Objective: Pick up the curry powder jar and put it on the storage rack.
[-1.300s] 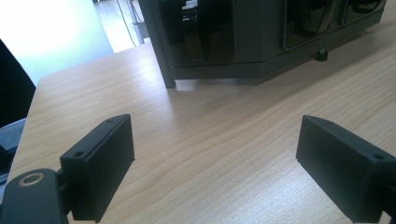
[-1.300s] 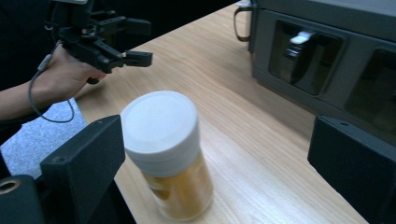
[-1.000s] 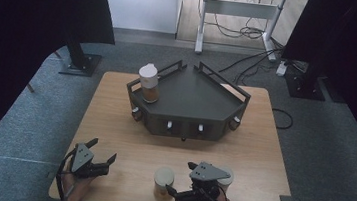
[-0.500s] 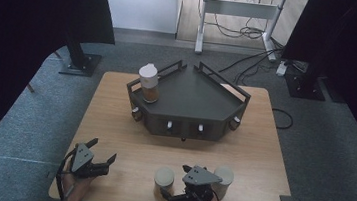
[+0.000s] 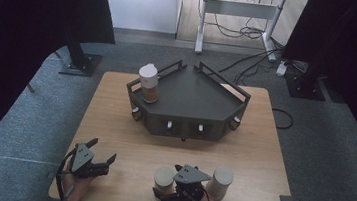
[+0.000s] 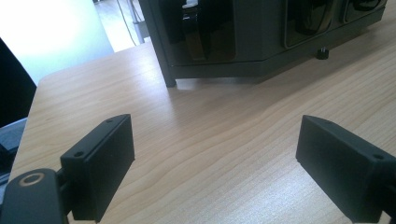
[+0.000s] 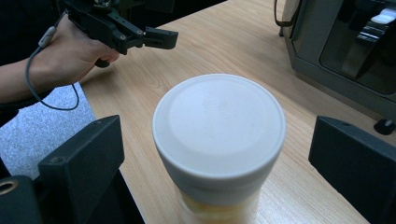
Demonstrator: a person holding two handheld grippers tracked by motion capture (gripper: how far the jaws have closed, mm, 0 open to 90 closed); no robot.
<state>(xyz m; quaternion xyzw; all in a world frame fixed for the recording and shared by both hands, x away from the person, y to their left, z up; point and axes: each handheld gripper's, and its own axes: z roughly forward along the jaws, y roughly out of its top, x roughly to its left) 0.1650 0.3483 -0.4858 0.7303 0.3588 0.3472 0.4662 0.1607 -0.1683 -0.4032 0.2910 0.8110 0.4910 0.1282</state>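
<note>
1. Your right gripper [image 7: 219,154] stands open, its jaws either side of the white-lidded cylindrical jar of yellow contents [image 7: 219,140], pads not touching.
2. Your left gripper [image 5: 90,160] is open and empty, resting well to that jar's side.
3. Judged progress: one similar brown-filled jar [image 5: 148,83] sits on the dark angular metal rack [image 5: 202,95]; two jars remain on the light wooden table [image 5: 127,140].
4. The high view shows a second capped jar [image 5: 220,182] beside your right gripper; the right gripper view does not.

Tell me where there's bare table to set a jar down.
Free: the wood between the dark rack and the grippers, and the strips beside the rack. Crowded: the near edge, where the right gripper sits between two white-lidded jars.
</note>
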